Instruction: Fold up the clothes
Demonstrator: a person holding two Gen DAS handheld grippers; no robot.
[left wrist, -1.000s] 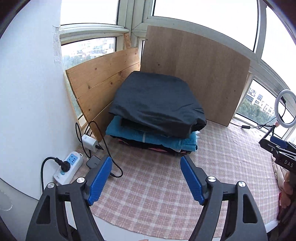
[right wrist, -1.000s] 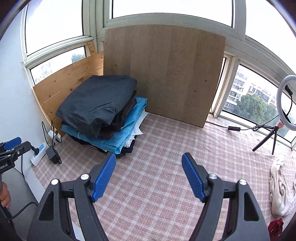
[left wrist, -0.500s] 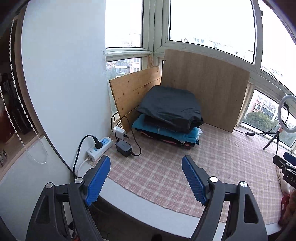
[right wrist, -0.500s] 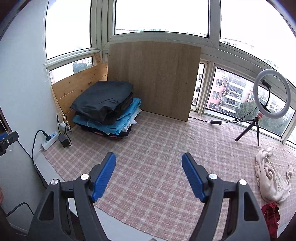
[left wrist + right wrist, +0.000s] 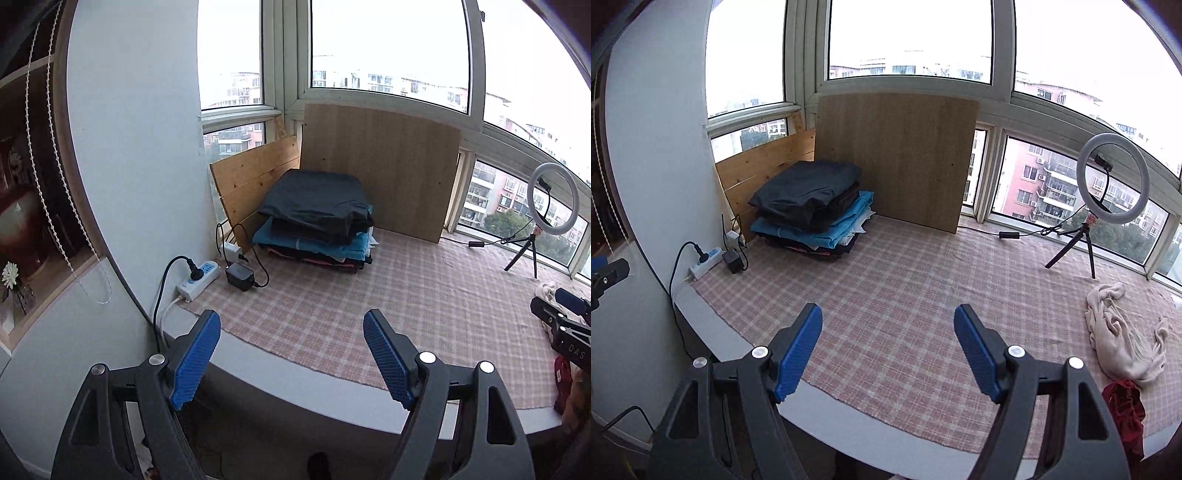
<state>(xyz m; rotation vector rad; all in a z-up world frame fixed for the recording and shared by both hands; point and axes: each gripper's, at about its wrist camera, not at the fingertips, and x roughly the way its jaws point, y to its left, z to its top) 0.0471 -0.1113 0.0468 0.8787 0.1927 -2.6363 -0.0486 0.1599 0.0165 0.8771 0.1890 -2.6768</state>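
Observation:
A stack of folded clothes (image 5: 317, 225), dark garment on top and blue below, sits in the far left corner of the plaid mat (image 5: 369, 314); it also shows in the right wrist view (image 5: 812, 210). A crumpled cream garment (image 5: 1119, 336) and a red garment (image 5: 1123, 406) lie at the mat's right side. My left gripper (image 5: 291, 356) is open and empty, held back over the mat's front edge. My right gripper (image 5: 888, 354) is open and empty, also near the front edge, far from the clothes.
Two wooden boards (image 5: 897, 158) lean against the windows behind the stack. A power strip (image 5: 197, 280) with chargers and cables lies at the left wall. A ring light on a tripod (image 5: 1108, 184) stands at the back right. The white ledge (image 5: 849, 417) borders the mat in front.
Both grippers have pulled back and up from the folded stack, which now looks smaller and farther. Both stayed open and empty. The loose garments at the right came into view.

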